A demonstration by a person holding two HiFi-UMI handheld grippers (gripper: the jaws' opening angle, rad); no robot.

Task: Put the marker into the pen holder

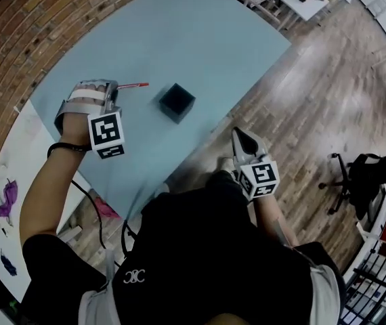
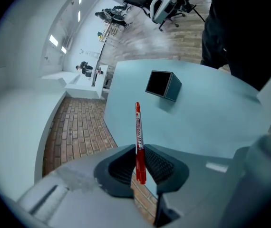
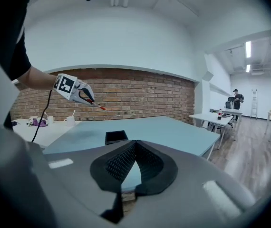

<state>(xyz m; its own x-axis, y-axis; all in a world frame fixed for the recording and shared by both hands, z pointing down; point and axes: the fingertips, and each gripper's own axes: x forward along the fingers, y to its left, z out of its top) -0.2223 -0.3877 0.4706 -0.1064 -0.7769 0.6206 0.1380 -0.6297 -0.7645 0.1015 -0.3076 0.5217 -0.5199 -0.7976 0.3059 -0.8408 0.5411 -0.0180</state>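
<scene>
marker aloft, holder not yet reached

pale blue counter point(image 1: 200, 39) beneath it all. black square pen holder point(image 1: 177, 101) upright near the middle, mouth open upward, nothing visible inside. left tool point(image 2: 140, 163) up over the counter's left part, clenched on the red marker point(image 2: 138, 127): gripped near the back end, most of the barrel sticking out ahead of the jaws, tip aimed roughly toward the holder but well short of it and clear of the counter surface. right tool point(image 3: 134, 146) low by the counter's near edge, pressed together on nothing, no part in the job so far.

risks from here, as a judgement only: slants just slightly downward, so needs tipping nose-down before the mouth; without that, probably strikes the rim or ends up lying across the opening. gripped so far back, may pivot between the pads on any rim contact and slip free. light-looking holder with nothing bracing it, so a sideways knock could shove or topple it. released too high, could bounce out onto the counter.
</scene>
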